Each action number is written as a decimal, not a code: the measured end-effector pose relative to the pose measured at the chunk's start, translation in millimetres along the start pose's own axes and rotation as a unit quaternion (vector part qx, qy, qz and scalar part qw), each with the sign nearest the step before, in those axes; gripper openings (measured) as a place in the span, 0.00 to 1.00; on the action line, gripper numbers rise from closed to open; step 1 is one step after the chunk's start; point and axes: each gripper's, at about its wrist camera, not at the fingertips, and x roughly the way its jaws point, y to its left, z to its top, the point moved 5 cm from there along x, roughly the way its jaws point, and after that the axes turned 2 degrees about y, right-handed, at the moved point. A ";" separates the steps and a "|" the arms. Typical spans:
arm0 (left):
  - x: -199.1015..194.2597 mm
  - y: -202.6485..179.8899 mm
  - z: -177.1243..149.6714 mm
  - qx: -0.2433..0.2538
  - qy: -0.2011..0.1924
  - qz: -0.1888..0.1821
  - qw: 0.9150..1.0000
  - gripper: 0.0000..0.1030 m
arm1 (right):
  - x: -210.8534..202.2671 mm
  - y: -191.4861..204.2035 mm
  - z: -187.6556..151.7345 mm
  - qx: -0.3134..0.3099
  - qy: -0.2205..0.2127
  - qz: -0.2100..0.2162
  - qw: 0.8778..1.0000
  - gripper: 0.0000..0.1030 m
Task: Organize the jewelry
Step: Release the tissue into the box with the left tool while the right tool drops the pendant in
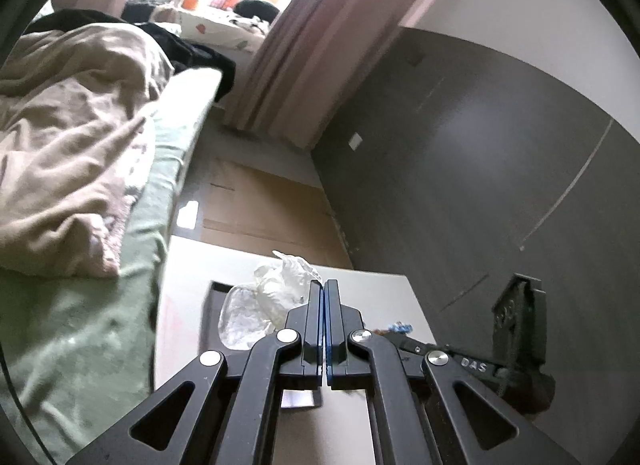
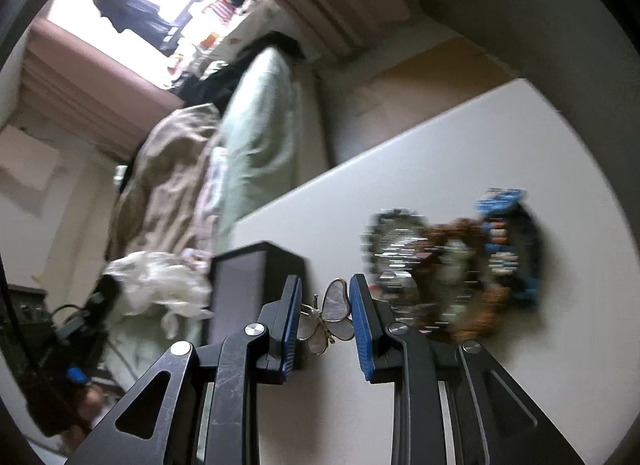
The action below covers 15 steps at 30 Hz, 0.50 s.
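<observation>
In the right wrist view my right gripper [image 2: 325, 301] is closed on a pearly butterfly brooch [image 2: 329, 319], its blue pads touching both sides of it just above the white table [image 2: 460, 137]. A black jewelry box [image 2: 256, 285] stands to its left. Several blurred bracelets [image 2: 452, 261], silver, brown and blue, lie to the right. In the left wrist view my left gripper [image 1: 324, 289] is shut with nothing between the pads. The black box [image 1: 212, 317] lies ahead of it, with crumpled clear plastic [image 1: 272, 297] on it. Blue beads [image 1: 400, 328] peek out at the right.
A bed with a green sheet [image 1: 80, 325] and a beige blanket [image 1: 68, 145] runs along the table's left. A dark wardrobe [image 1: 480, 169] stands on the right. Cardboard [image 1: 264, 205] lies on the floor beyond the table. The other gripper's body [image 1: 516, 329] is at the right.
</observation>
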 end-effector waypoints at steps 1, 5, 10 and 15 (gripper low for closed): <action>-0.3 2.2 1.6 -0.002 -0.002 0.002 1.000 0.00 | 5.1 8.4 0.0 -0.001 0.001 0.015 1.000 0.25; -1.8 12.3 8.3 -0.011 -0.009 0.007 1.000 0.00 | 24.7 38.7 -1.7 -0.005 0.008 0.057 0.998 0.25; -2.7 23.4 13.5 -0.022 -0.014 0.012 1.000 0.00 | 49.5 64.5 -3.1 -0.002 0.028 0.117 0.993 0.37; 2.9 24.5 12.2 -0.022 -0.005 0.013 1.000 0.00 | 46.3 49.8 1.7 0.008 0.020 0.070 0.997 0.63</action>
